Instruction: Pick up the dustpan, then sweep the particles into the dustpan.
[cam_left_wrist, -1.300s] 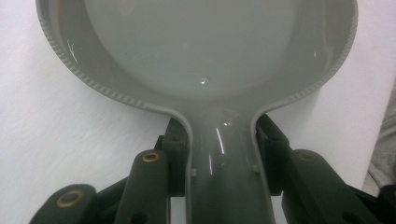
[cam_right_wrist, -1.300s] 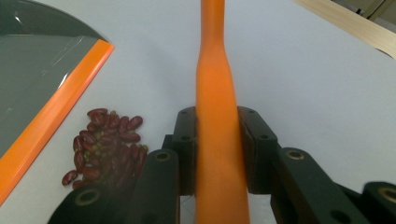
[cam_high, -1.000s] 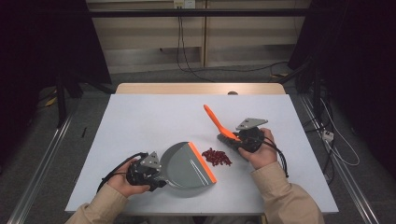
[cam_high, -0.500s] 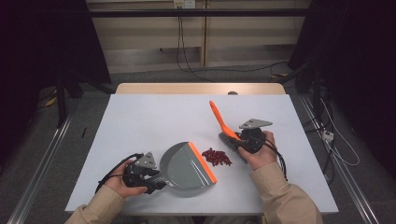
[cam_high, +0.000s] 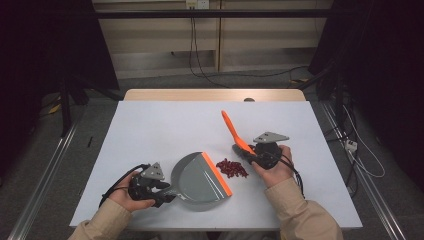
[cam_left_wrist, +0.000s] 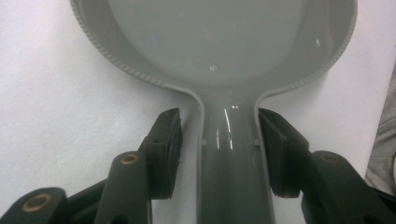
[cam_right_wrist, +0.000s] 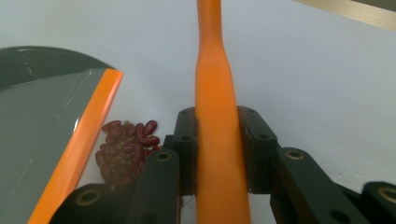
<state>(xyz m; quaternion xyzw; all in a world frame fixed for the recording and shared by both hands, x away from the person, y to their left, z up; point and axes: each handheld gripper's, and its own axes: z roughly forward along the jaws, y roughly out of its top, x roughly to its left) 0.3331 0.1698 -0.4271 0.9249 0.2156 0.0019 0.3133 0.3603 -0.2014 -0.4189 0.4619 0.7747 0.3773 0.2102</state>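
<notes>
A grey dustpan (cam_high: 197, 180) with an orange lip lies on the white table (cam_high: 165, 125), its handle pointing at my left hand. My left gripper (cam_high: 165, 194) straddles that handle (cam_left_wrist: 229, 154). The jaws stand on either side of it, with a gap at the left pad (cam_left_wrist: 170, 140). A small pile of red beans (cam_high: 231, 168) lies just off the pan's lip (cam_right_wrist: 74, 149). My right gripper (cam_high: 251, 153) is shut on an orange brush handle (cam_right_wrist: 215, 121), which slants up and away over the table. The brush head is hidden under my hand.
The table's far half is bare white surface, with a wooden strip (cam_high: 215, 95) along its far edge. Cables trail from both grippers toward the near edge. The surroundings beyond the table are dark floor and rails.
The orange brush handle has swung slightly in my right gripper. The dustpan, the beans and my left hand have barely moved.
</notes>
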